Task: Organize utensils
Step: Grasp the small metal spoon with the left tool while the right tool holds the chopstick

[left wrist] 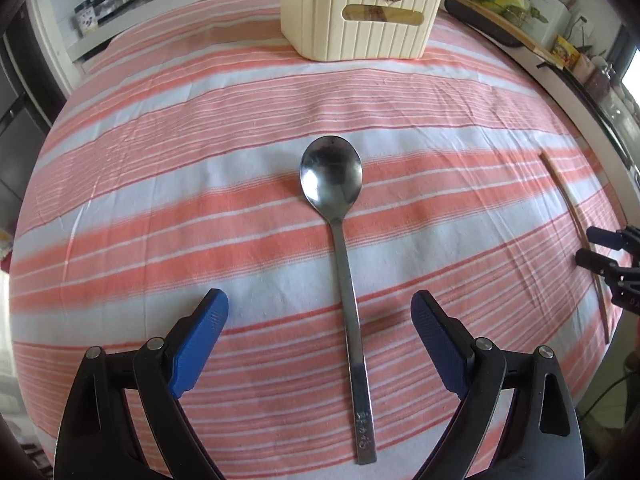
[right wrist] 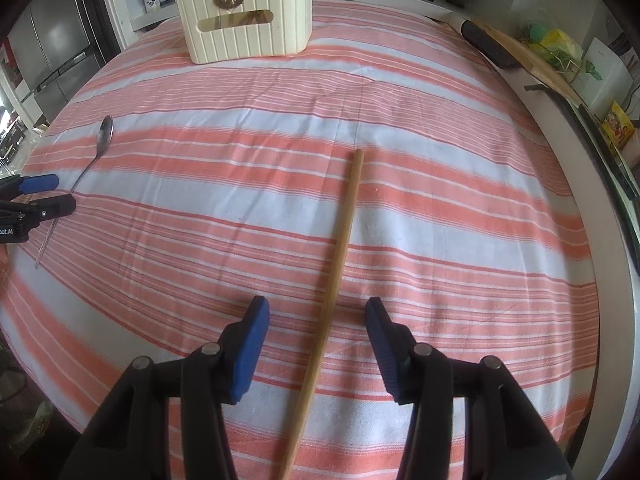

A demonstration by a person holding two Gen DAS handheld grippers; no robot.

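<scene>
A steel spoon (left wrist: 344,240) lies on the striped cloth, bowl pointing away. My left gripper (left wrist: 320,304) is open, its blue pads on either side of the spoon's handle without touching it. A wooden chopstick (right wrist: 336,264) lies lengthwise on the cloth. My right gripper (right wrist: 318,312) is open and straddles the chopstick, not touching it. A cream utensil holder (left wrist: 360,12) with a gold emblem stands at the far end; it also shows in the right wrist view (right wrist: 248,16), with some sticks inside. The spoon (right wrist: 96,156) and left gripper (right wrist: 48,194) show at the left of the right wrist view.
The table wears a pink-and-white striped cloth (left wrist: 200,120). A wooden board (right wrist: 528,56) and a black item lie along the right counter with packets and bottles. A fridge (right wrist: 52,40) stands at far left. The chopstick (left wrist: 576,224) and right gripper (left wrist: 600,248) show at the left wrist view's right edge.
</scene>
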